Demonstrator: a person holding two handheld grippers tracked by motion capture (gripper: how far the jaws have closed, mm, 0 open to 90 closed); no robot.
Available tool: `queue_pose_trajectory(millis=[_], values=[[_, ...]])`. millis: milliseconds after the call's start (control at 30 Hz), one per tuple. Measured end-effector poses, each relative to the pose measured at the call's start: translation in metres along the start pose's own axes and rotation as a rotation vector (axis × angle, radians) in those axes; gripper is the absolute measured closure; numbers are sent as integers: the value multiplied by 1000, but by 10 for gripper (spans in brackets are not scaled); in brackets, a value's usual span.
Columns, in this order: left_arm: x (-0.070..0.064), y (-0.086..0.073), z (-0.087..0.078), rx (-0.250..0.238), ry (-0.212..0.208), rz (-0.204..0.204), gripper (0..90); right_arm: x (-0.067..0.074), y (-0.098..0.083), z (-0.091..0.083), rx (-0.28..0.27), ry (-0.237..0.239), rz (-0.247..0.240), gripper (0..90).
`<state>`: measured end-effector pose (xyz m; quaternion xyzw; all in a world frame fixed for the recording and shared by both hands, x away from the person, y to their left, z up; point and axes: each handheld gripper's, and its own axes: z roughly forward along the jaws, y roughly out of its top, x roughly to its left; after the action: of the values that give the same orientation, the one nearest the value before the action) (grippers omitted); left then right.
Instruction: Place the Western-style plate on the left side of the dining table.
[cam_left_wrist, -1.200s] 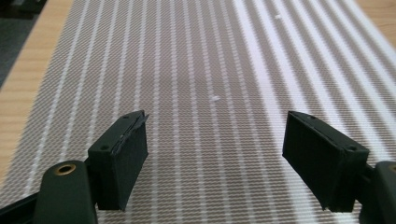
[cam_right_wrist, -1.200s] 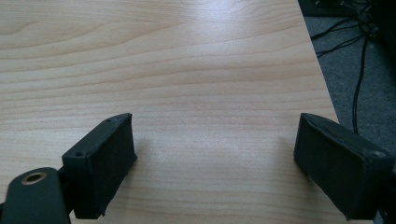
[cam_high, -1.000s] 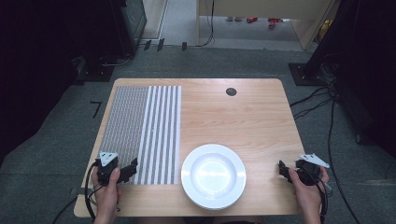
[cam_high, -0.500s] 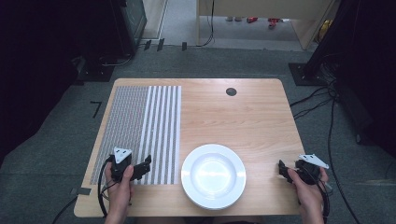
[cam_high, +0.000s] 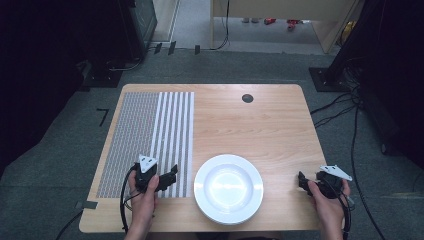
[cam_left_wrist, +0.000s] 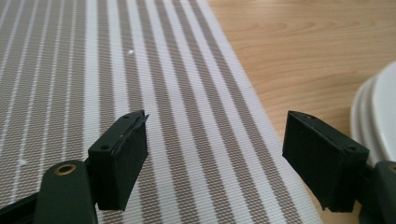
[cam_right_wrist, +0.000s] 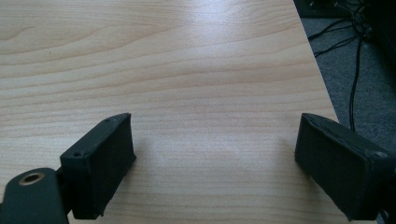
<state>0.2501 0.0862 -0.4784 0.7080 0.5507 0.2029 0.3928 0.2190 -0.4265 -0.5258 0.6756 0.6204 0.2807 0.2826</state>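
A white plate (cam_high: 228, 188) rests near the table's front edge, in the middle. A striped grey-and-white placemat (cam_high: 150, 140) covers the table's left part. My left gripper (cam_high: 169, 176) hovers over the mat's near right corner, just left of the plate, jaws open and empty. In the left gripper view the open left gripper (cam_left_wrist: 219, 158) frames the striped mat (cam_left_wrist: 140, 93), with the plate's rim (cam_left_wrist: 378, 116) at the right. My right gripper (cam_high: 303, 181) sits at the table's front right corner, open and empty. The right gripper view has my gripper (cam_right_wrist: 215, 163) wide apart over bare wood.
The wooden table (cam_high: 260, 130) has a dark round hole (cam_high: 247, 98) near its back edge. Cables (cam_high: 345, 110) trail across the grey floor to the right. Dark furniture stands at both sides. The table's right edge (cam_right_wrist: 317, 74) runs close to my right gripper.
My left gripper has moved right and slightly forward, from the mat's left near corner to its right near corner beside the plate. The right gripper has stayed put.
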Motion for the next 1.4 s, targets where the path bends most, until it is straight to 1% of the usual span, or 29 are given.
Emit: queue_pose_trajectory(millis=[33, 100, 167, 200, 233, 333, 533, 600, 633, 667, 767, 833, 867, 967, 1000, 1100, 1133, 1167, 1200, 1300, 1333, 1400], values=[[-3, 0, 0, 1, -16, 8, 226, 0, 0, 0, 0, 0, 0, 117], [-3, -1, 0, 1, -21, 7, 226, 0, 0, 0, 0, 0, 0, 117], [-5, -1, -2, 0, -36, 3, 226, 0, 0, 0, 0, 0, 0, 117], [-7, -1, -3, -2, -45, 8, 226, 0, 0, 0, 0, 0, 1, 117], [-7, -1, -3, -2, -45, 8, 226, 0, 0, 0, 1, -1, 0, 117], [-10, -1, -5, -5, -63, 10, 226, 0, 0, 0, 1, -2, 2, 118], [-16, -1, -6, -1, -85, 17, 226, 0, 0, -1, -8, -10, 19, 141], [-20, -1, -6, -1, -92, 24, 226, 0, 0, -2, -10, 9, 36, 141], [-21, -1, -6, 0, -96, 26, 226, 3, 1, -3, -22, 23, 33, 141], [-22, -1, -6, 2, -98, 30, 226, 3, 1, -3, -22, 23, 33, 141], [-26, -2, -5, 9, -106, 41, 226, 12, 3, -7, -40, 31, 16, 142], [-28, -2, -4, 14, -110, 44, 226, 14, 4, -8, -43, 34, 12, 141], [-30, -3, -4, 15, -117, 46, 226, 19, 5, -10, -51, 45, 12, 142], [-31, -3, -5, 13, -124, 46, 226, 27, 7, -14, -71, 59, 3, 142], [-33, -3, -5, 10, -135, 43, 226, 30, 8, -15, -78, 67, 5, 142], [-36, -3, -5, 10, -147, 46, 225, 38, 9, -19, -99, 89, -13, 144], [-36, -3, -5, 10, -147, 46, 225, 38, 9, -19, -99, 89, -13, 144], [-37, -3, -4, 12, -149, 49, 225, 44, 10, -21, -107, 102, -20, 144], [-38, -4, -4, 16, -152, 51, 225, 44, 10, -21, -107, 102, -20, 144], [-43, -5, -2, 32, -168, 60, 221, 54, 12, -27, -129, 137, -13, 152], [-43, -5, -2, 32, -168, 60, 220, 54, 12, -27, -129, 137, -13, 152], [-45, -6, -1, 39, -176, 64, 220, 58, 13, -29, -140, 151, -12, 156]])
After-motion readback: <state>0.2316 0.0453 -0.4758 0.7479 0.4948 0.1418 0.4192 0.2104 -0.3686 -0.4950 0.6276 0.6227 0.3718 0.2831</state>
